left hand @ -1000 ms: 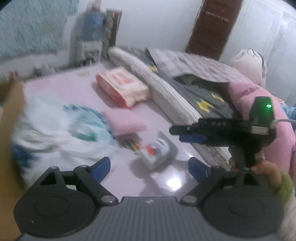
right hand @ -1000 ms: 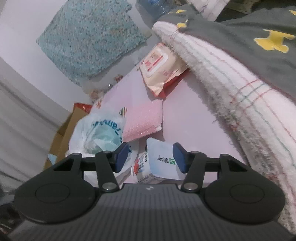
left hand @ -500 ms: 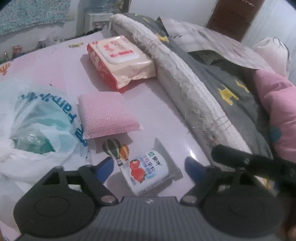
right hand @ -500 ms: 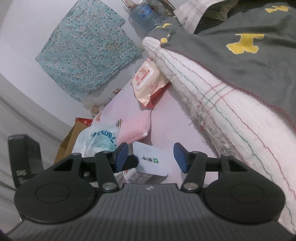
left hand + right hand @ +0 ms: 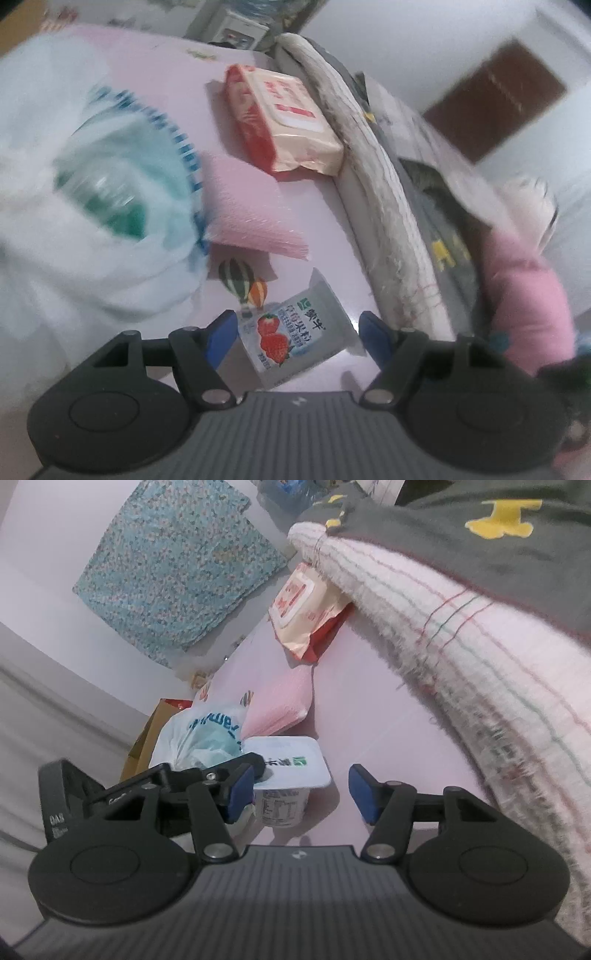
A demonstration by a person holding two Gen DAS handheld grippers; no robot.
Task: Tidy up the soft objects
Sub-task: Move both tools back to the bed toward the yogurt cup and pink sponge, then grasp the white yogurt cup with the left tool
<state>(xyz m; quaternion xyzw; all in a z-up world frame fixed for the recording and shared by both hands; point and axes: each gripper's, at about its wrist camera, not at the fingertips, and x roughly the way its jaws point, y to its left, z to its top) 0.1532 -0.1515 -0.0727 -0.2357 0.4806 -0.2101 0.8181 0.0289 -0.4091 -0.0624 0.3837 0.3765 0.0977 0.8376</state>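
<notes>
A small strawberry yogurt cup (image 5: 295, 332) lies on the pink mat between the open fingers of my left gripper (image 5: 297, 334). In the right wrist view the same cup (image 5: 286, 775) sits between the open fingers of my right gripper (image 5: 301, 794), with the left gripper's finger (image 5: 236, 768) touching its lid. A pink sponge pad (image 5: 251, 210) (image 5: 280, 709) lies just beyond the cup. A red and cream wet-wipes pack (image 5: 284, 118) (image 5: 306, 613) lies farther back. A white plastic bag (image 5: 92, 192) (image 5: 207, 734) with green contents sits to the left.
A rolled white blanket (image 5: 384, 206) (image 5: 480, 657) under a grey cover with yellow shapes (image 5: 480, 535) borders the mat on the right. A pink cushion (image 5: 528, 295) lies at far right. A cardboard box (image 5: 147, 738) stands behind the bag. A blue patterned cloth (image 5: 177, 561) hangs on the wall.
My left gripper has moved down and forward so the yogurt cup now sits between its fingers. My right gripper has come closer to the cup. Both stay open.
</notes>
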